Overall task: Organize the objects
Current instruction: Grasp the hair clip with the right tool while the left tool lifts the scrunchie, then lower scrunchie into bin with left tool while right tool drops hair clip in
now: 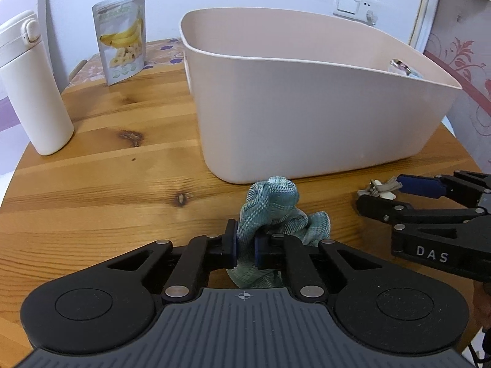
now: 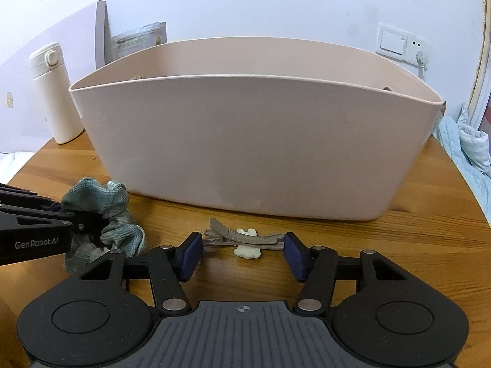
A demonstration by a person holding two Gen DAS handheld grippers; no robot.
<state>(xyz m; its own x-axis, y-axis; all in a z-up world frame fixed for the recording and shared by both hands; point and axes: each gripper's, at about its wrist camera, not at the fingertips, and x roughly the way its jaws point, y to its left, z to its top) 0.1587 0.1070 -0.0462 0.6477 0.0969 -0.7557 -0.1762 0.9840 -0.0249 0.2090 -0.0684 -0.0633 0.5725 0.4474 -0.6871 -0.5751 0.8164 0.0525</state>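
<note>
Nearest, left gripper (image 1: 245, 250) with jaws pinching the scrunchie (image 1: 276, 208), bunched on the tabletop (image 1: 122, 165) just before the bin (image 1: 307, 122). Beside it, right gripper (image 2: 244, 253) with jaws spread on either side of the hair clip (image 2: 242, 237), not yet closed, clip lying flat near the bin's front wall. Beyond, bin mostly empty as far as visible, something small glinting inside at one end. Farther back, bottle (image 1: 33, 86) and banana-chip pouch (image 1: 121, 36) standing outside. Judged early: scrunchie, clip, bottle, pouch all left to stow.
</note>
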